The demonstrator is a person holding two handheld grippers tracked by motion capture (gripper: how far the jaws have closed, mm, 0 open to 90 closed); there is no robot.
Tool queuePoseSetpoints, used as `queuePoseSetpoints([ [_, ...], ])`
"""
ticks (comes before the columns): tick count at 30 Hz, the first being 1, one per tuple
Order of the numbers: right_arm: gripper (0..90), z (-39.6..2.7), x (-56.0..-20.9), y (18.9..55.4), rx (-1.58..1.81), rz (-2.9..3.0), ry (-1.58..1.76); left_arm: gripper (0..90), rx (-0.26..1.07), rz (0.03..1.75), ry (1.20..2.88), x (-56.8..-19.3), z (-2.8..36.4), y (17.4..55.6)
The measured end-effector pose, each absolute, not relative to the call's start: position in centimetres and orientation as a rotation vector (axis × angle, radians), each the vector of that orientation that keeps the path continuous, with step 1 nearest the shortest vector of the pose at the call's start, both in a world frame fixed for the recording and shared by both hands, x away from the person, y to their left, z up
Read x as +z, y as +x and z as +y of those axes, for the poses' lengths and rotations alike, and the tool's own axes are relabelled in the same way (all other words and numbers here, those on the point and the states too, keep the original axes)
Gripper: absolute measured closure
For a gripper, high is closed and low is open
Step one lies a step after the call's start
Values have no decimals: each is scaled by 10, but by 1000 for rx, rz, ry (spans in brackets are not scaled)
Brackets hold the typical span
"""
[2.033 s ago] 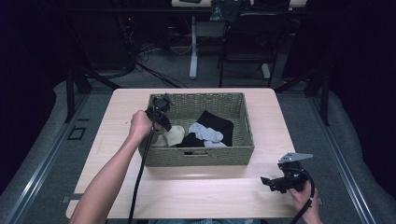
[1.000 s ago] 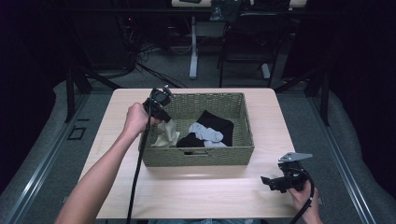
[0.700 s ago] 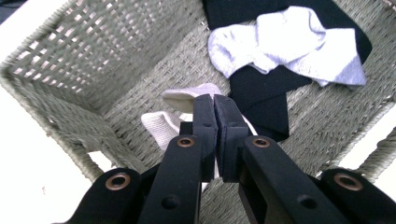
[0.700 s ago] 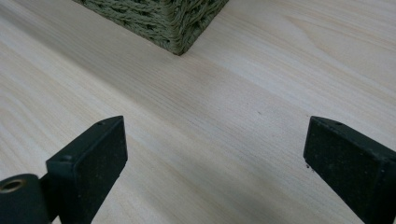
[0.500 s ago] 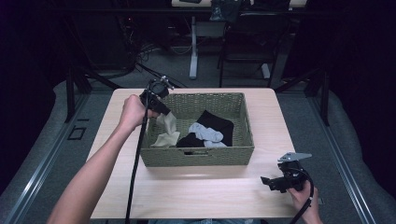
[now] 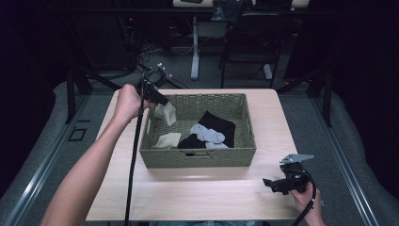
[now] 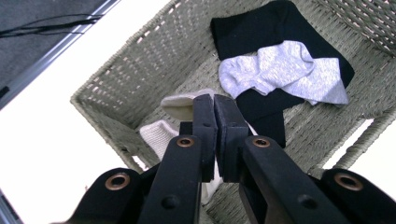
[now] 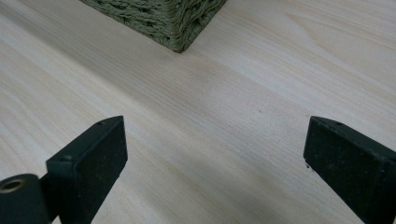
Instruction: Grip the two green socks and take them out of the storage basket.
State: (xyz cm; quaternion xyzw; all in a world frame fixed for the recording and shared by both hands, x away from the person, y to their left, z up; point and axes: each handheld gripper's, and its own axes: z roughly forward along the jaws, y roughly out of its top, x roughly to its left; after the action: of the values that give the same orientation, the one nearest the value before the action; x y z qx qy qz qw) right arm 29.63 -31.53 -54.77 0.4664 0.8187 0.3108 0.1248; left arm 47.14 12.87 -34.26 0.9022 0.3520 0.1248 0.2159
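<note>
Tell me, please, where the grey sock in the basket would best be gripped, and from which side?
Probably from straight above. The grey sock lies crumpled on top of the black garment, near the middle of the wicker basket, whose walls block any sideways approach. Pinch a raised fold at its bunched end, nearest the cream sock, to avoid catching the black fabric beneath.

Rough woven wicker basket (image 6: 200,157), smooth pale matt wood table (image 6: 207,193).

Left gripper (image 6: 159,100) raised over far-left corner of woven basket (image 6: 200,158), pinching a dangling cream sock (image 6: 166,113). In basket: second cream sock (image 6: 167,140) near left, grey sock (image 6: 208,134) over black garment (image 6: 219,125). Right gripper (image 6: 275,184) low over table (image 6: 188,193), near right.
</note>
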Motion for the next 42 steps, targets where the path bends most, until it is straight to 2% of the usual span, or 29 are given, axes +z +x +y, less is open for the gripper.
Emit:
queuePoseSetpoints([
  [10, 57, -315, -548, 296, 912, 2383, 1360, 880, 402, 986, 2471, -320, 135, 468],
  [24, 58, -315, -547, 296, 903, 2382, 1350, 881, 466, 1055, 2429, -291, 171, 461],
  [35, 59, -315, -547, 296, 900, 2380, 1351, 881, 506, 1195, 2361, -286, 222, 457],
  [42, 59, -314, -547, 296, 906, 2376, 1357, 881, 491, 1315, 2319, -300, 263, 460],
])
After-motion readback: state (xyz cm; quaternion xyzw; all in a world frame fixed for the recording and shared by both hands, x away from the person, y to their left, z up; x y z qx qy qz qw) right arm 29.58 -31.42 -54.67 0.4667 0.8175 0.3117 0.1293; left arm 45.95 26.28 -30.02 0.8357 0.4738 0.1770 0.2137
